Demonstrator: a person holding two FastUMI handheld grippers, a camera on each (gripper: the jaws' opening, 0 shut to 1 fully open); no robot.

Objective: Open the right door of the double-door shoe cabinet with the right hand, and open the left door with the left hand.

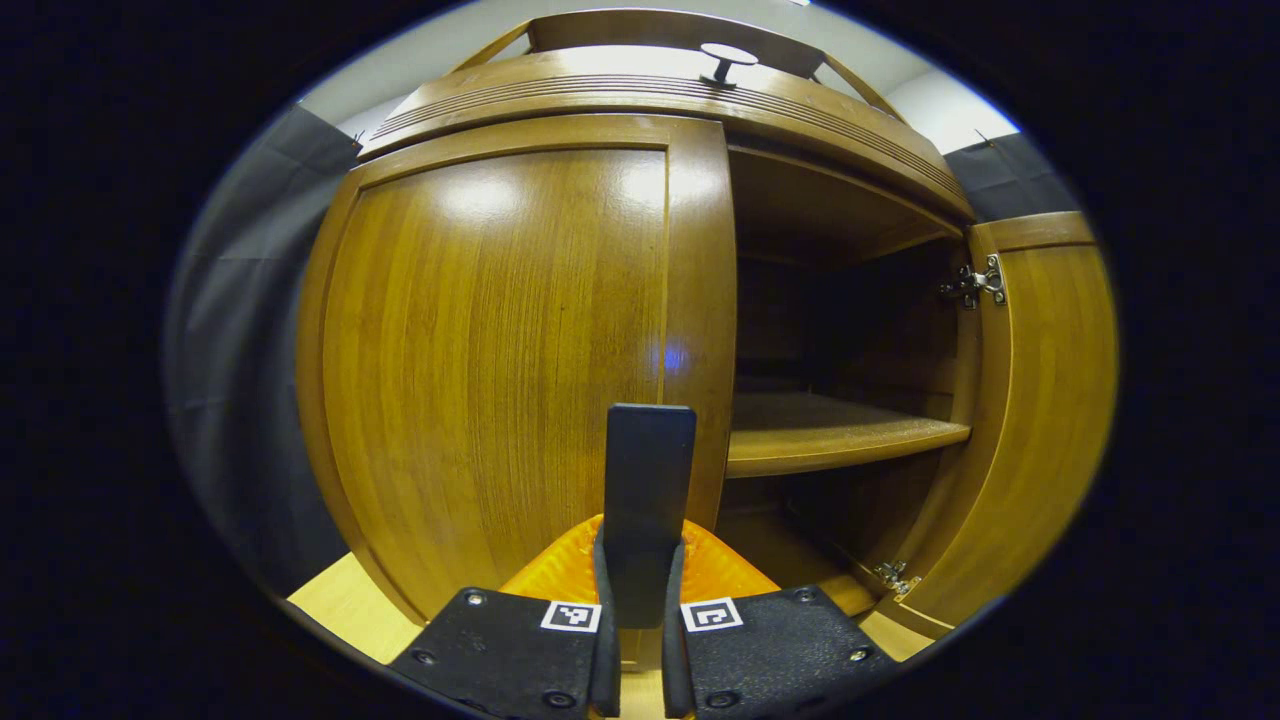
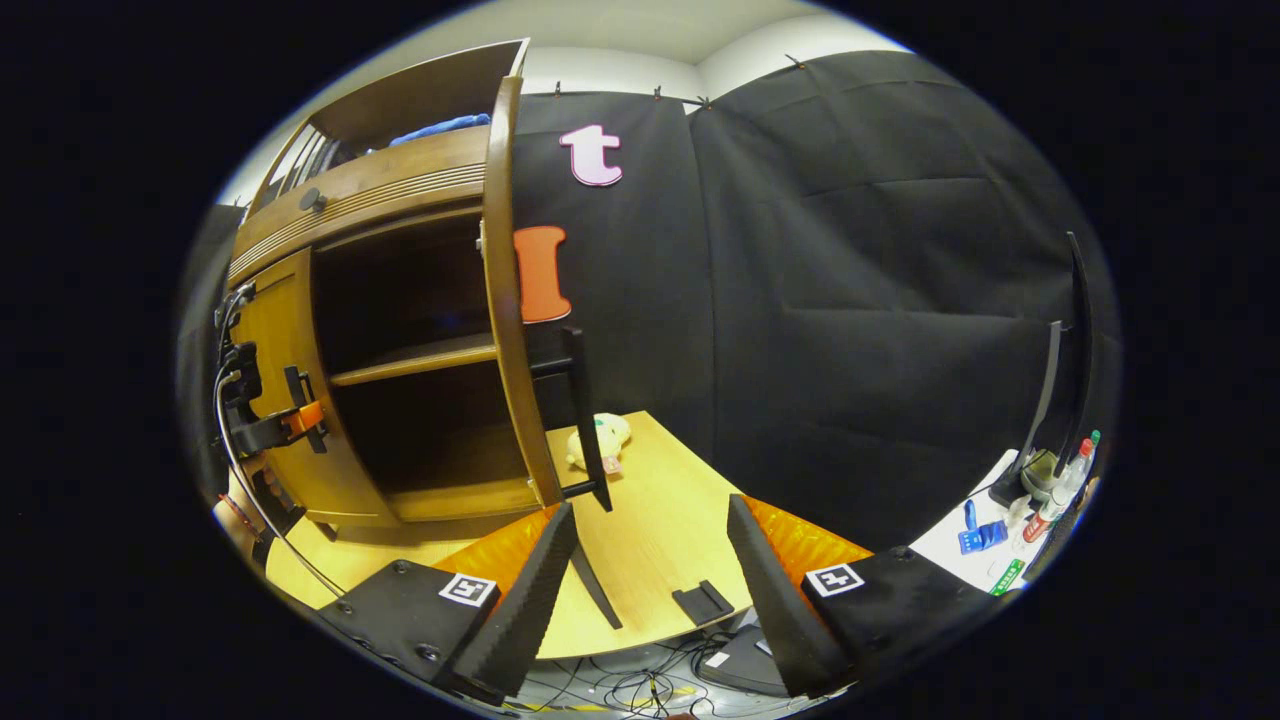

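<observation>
The shoe cabinet (image 1: 560, 90) stands on the desk (image 2: 660, 500), toward its rear left corner as the right gripper view shows it. The right door (image 1: 1040, 420) is swung fully out, exposing the shelf (image 1: 830, 435) and the dark compartments above and below it; its hinges sit along the cabinet's right edge. The left door (image 1: 500, 360) is closed, flush with the frame.

The left gripper (image 1: 640, 600) points at the left door's free vertical edge. Its fingers are closed on the door's dark handle (image 1: 648, 480), which rises between them — one finger on each side.

In the right gripper view, the right gripper (image 2: 650, 560) hangs off the desk's front edge, fingers spread wide around nothing, well apart from the open door's edge. A small plush toy (image 2: 600, 440) lies on the desk behind that door. No readable writing appears on the cabinet.
</observation>
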